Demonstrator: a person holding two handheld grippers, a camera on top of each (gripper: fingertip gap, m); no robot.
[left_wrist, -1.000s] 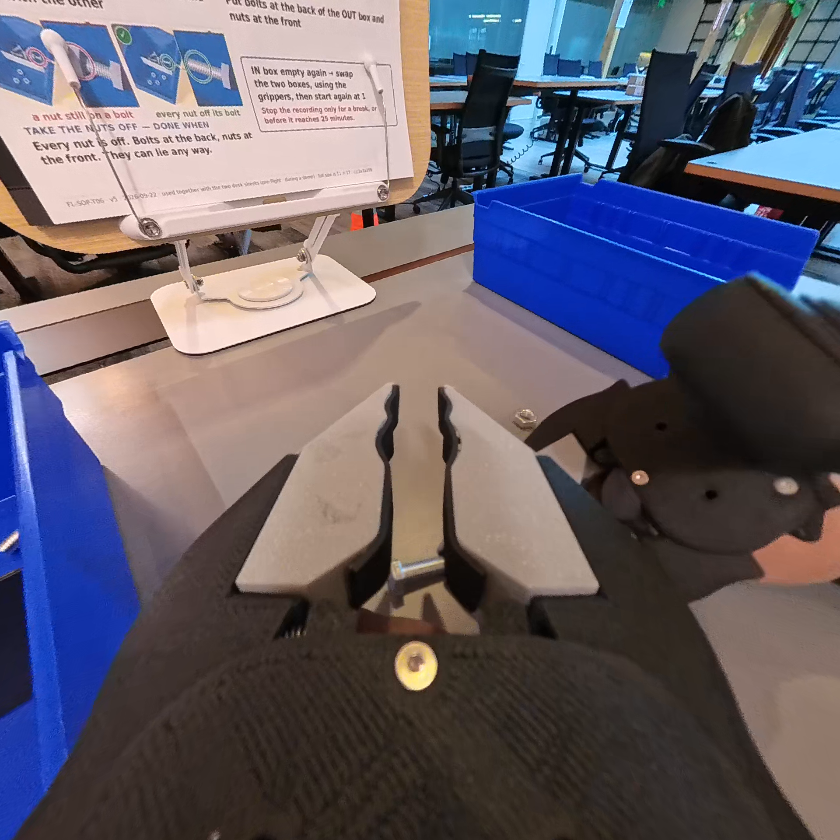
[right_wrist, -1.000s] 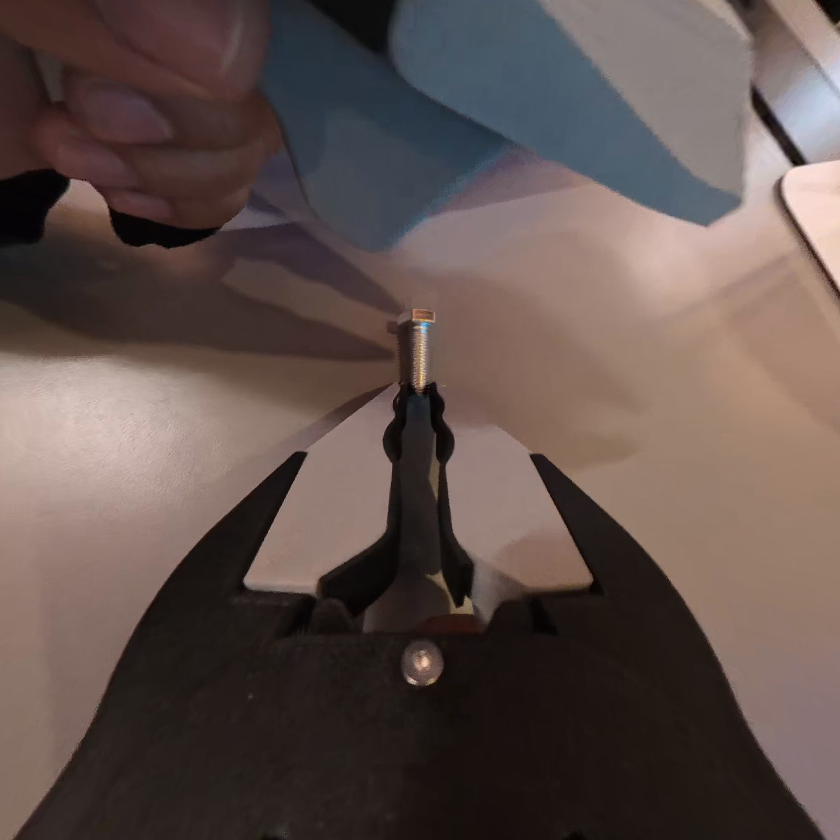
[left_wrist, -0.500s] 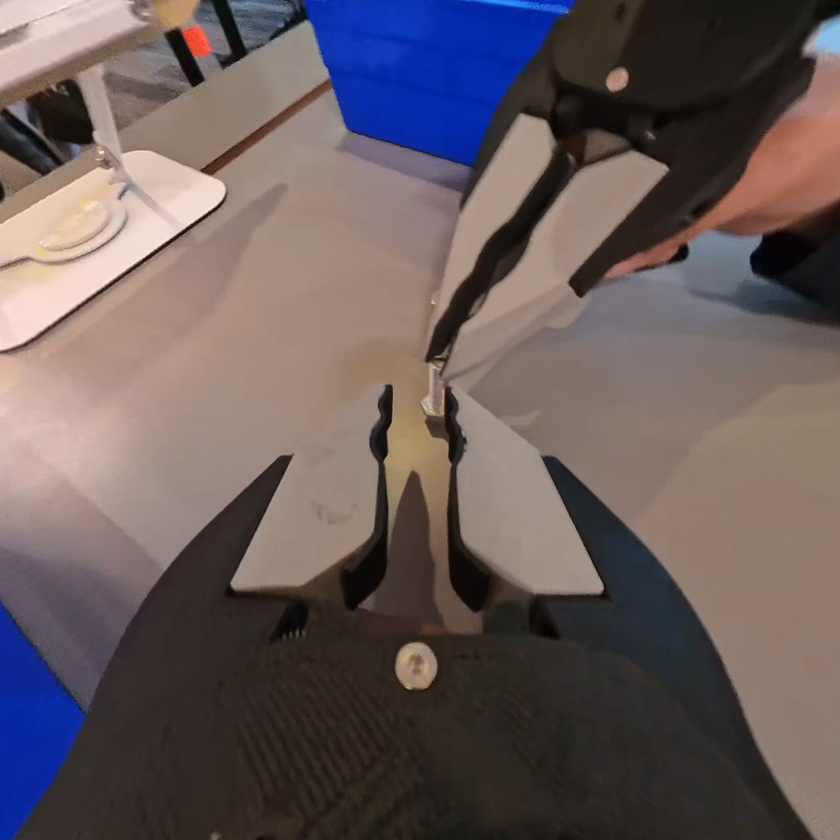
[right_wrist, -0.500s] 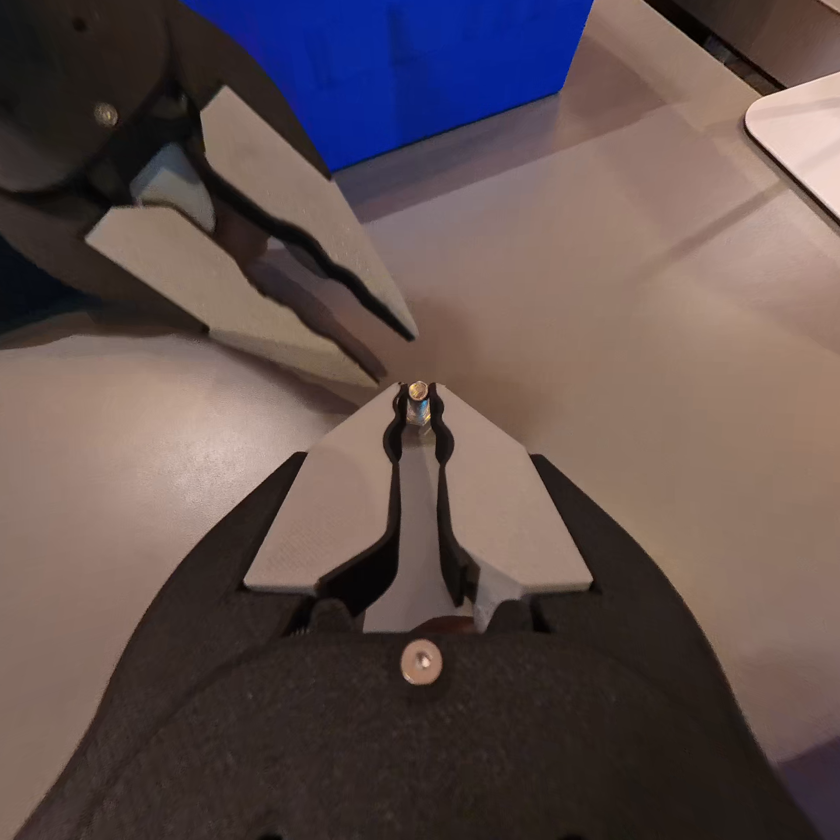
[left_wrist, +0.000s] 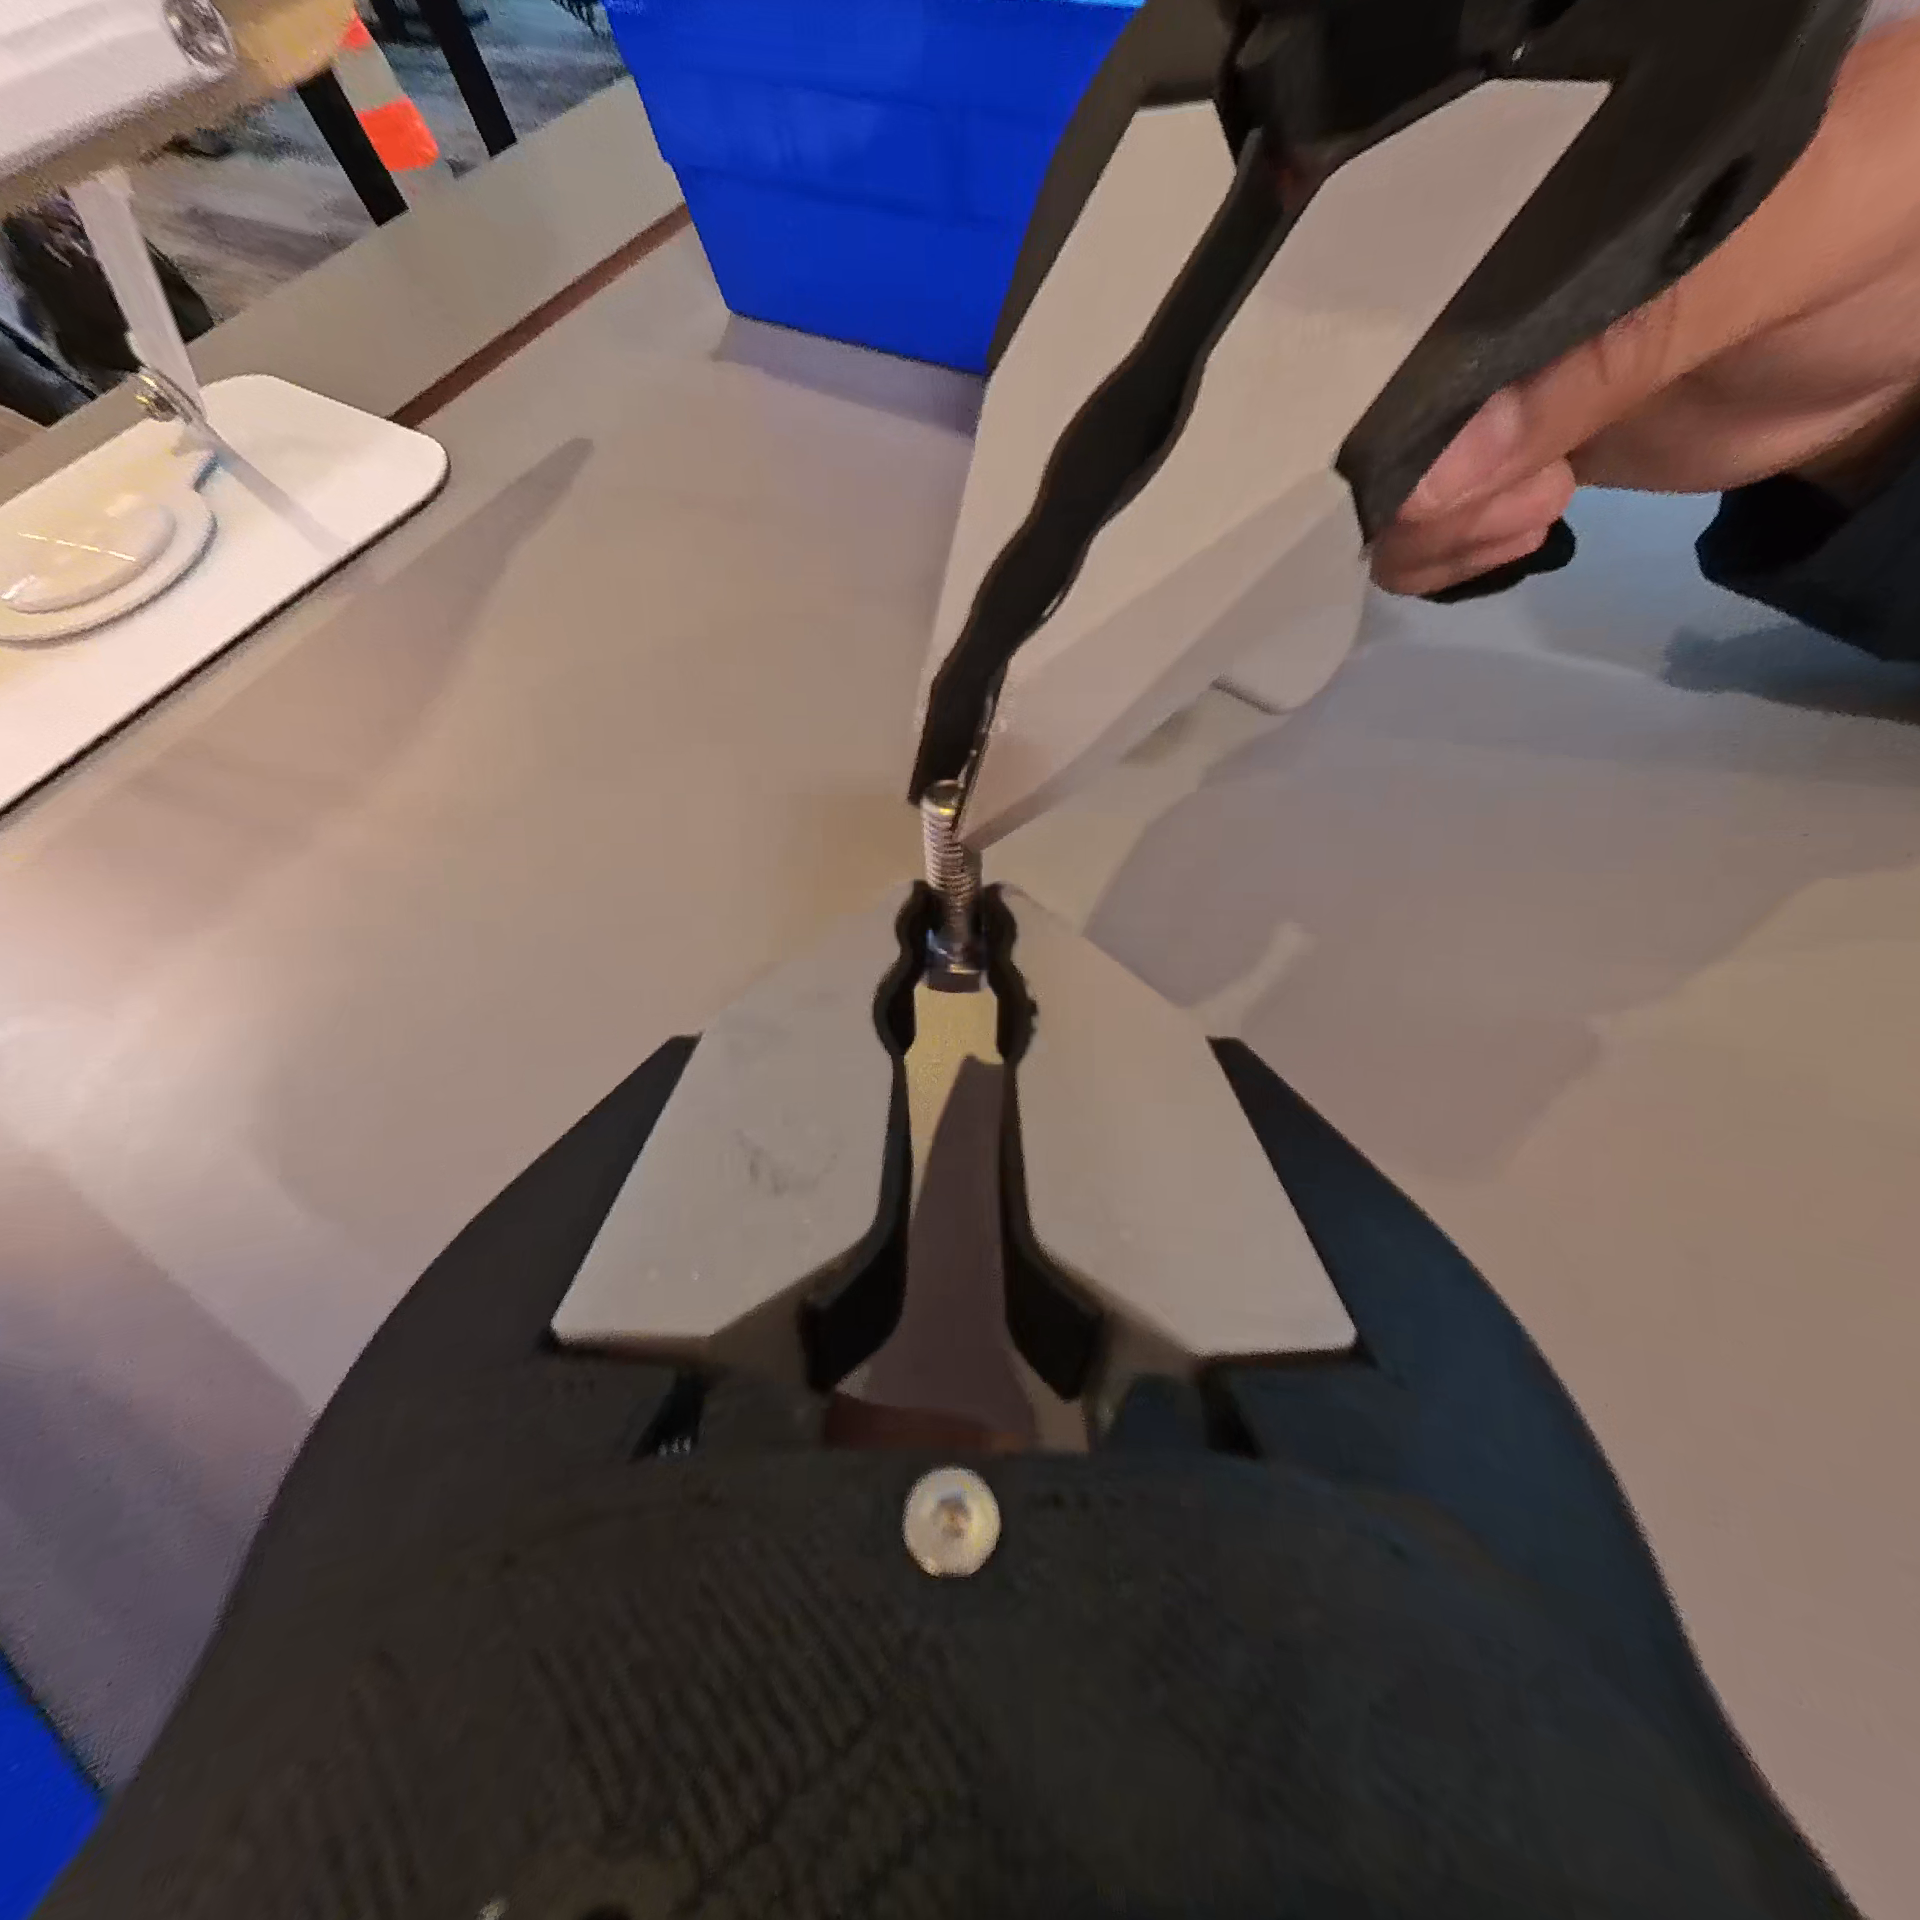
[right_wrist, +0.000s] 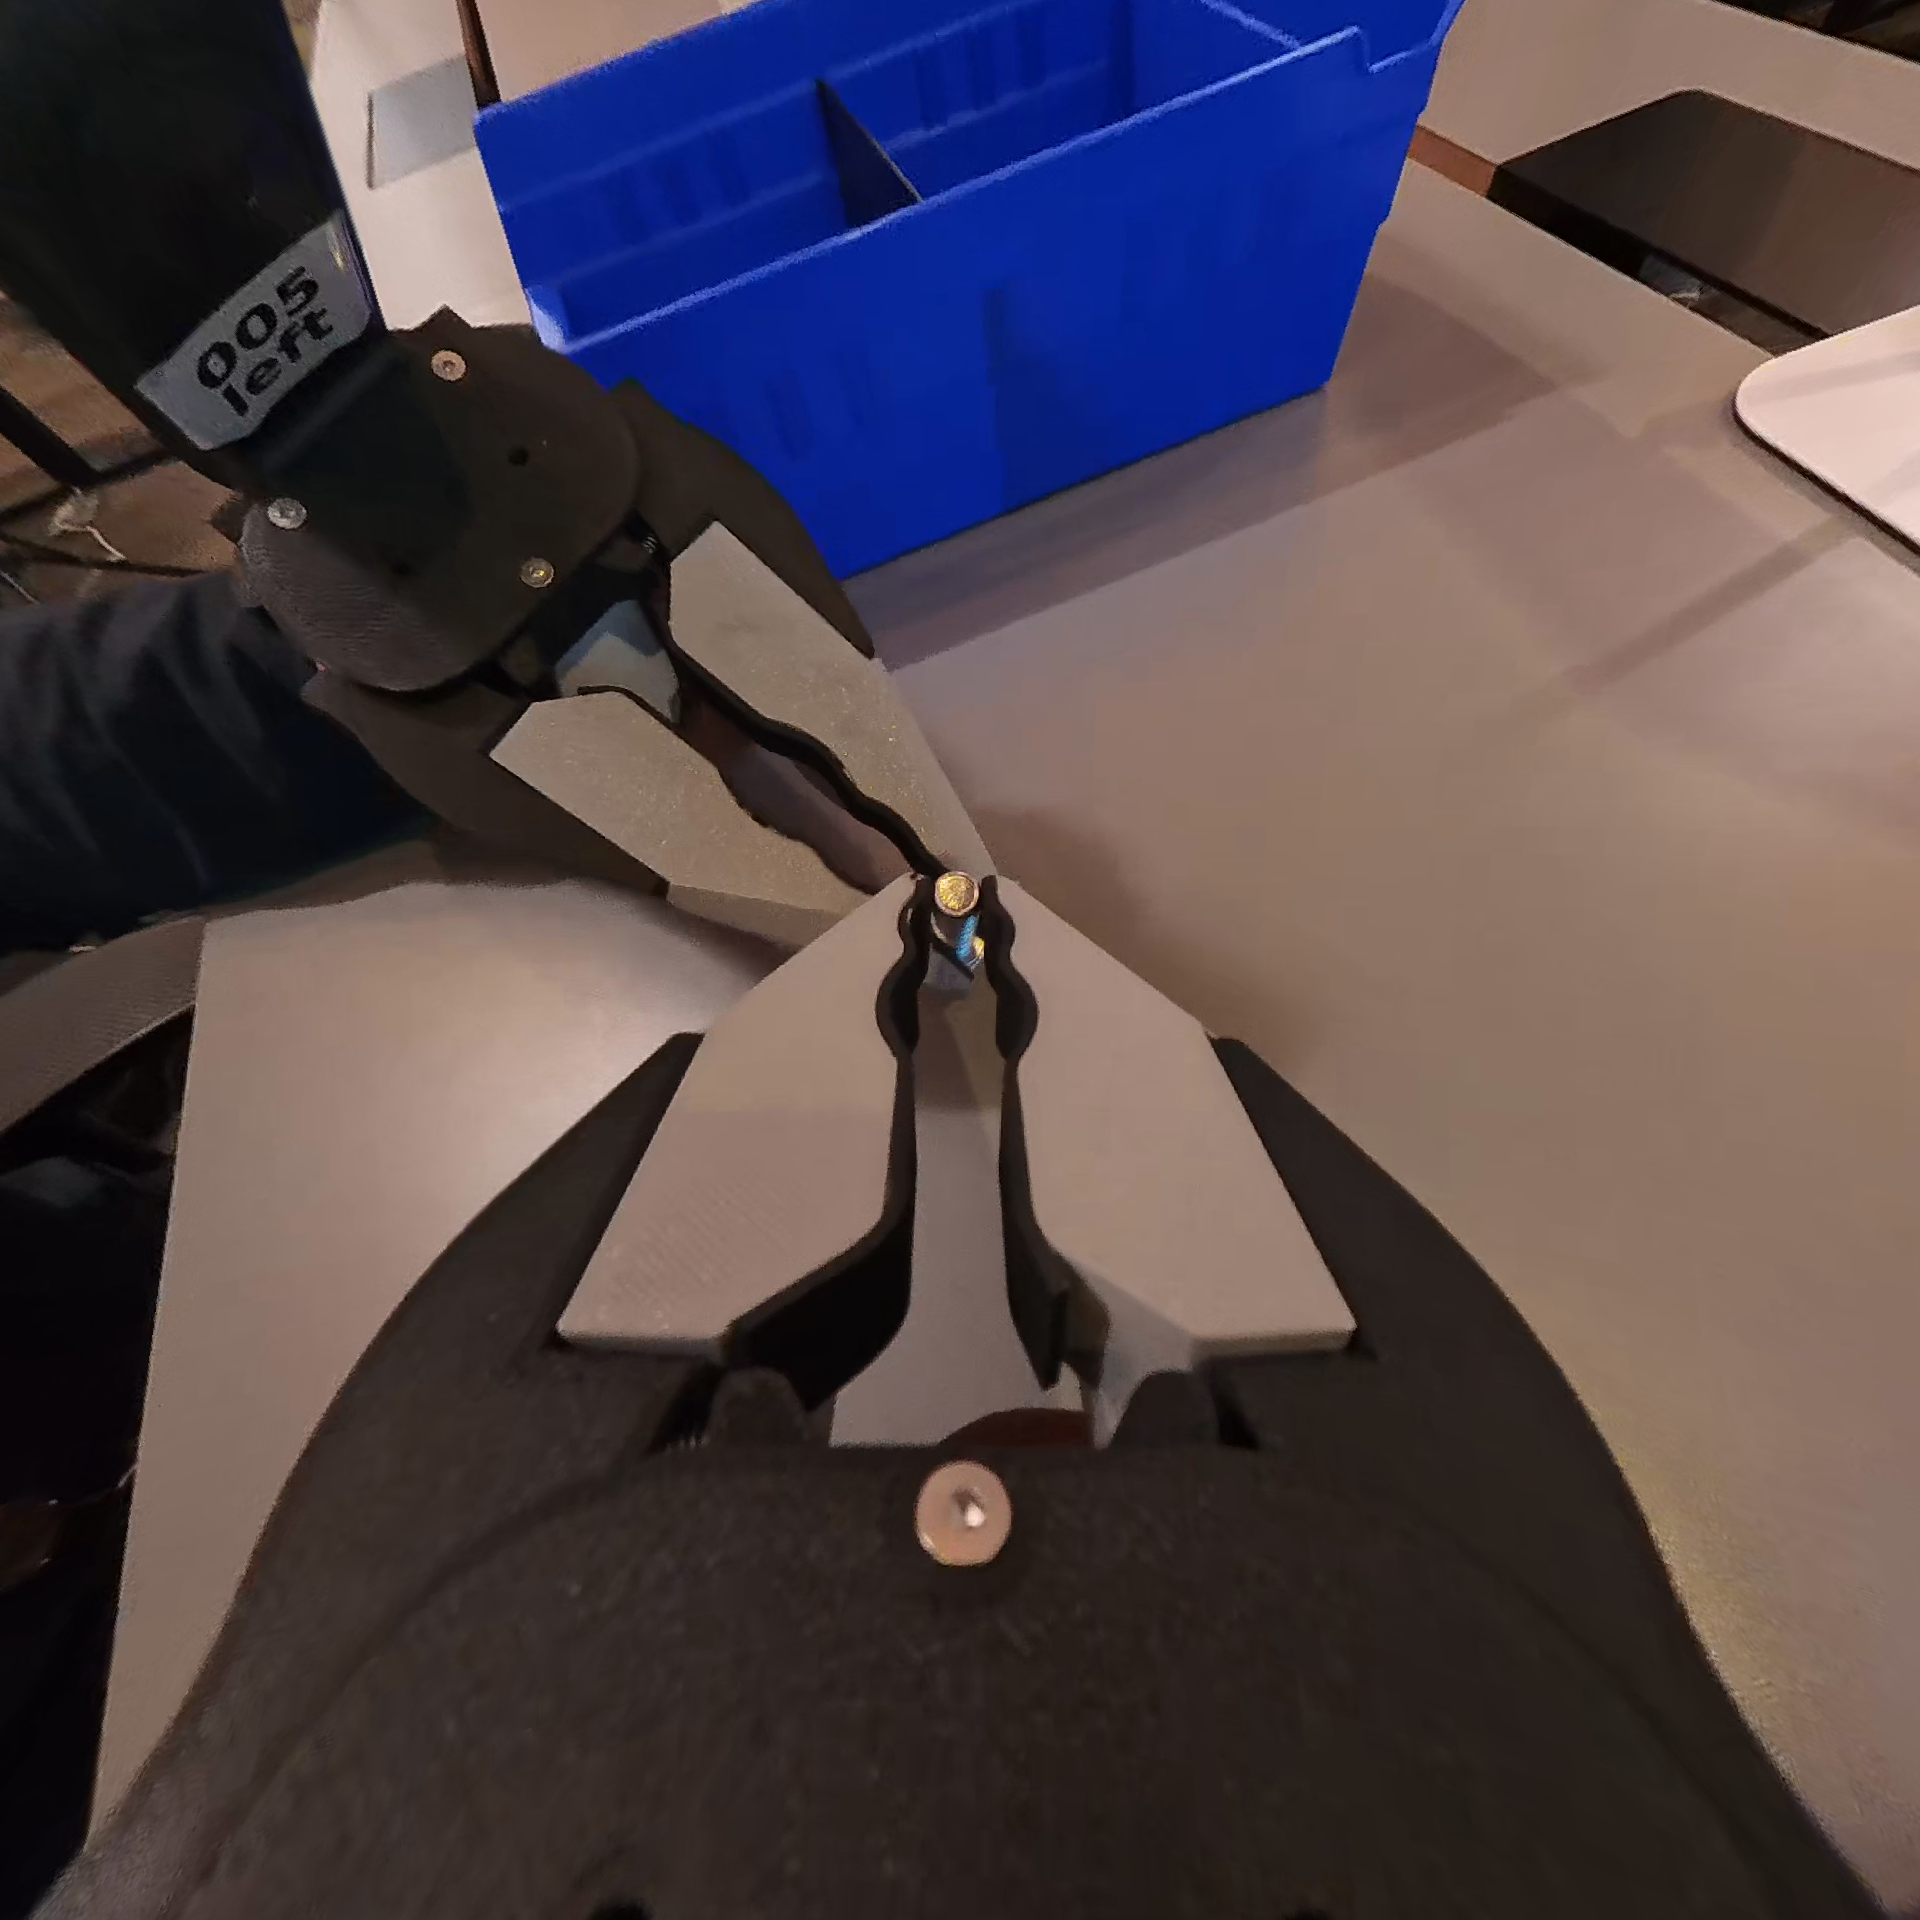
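Bolt (left_wrist: 951, 868) bridging two claw tips above the grey counter (left_wrist: 520, 831), long axis running straight out from the left claw (left_wrist: 954, 940), clamped on its head end; right claw (left_wrist: 948, 792) pinching the far end from above. Half a second ago left claw open, short of it. Blue bin (right_wrist: 935, 312) beyond.

Soft indoor light, wide-angle bend, some blur at the edges.
The desk (left_wrist: 520, 831) shows a pale sheen and soft, broad shadows beside and under each claw (left_wrist: 956, 935); the bolt (right_wrist: 956, 914) at the tips glints, straight lines bow toward the rims, and far corners smear.
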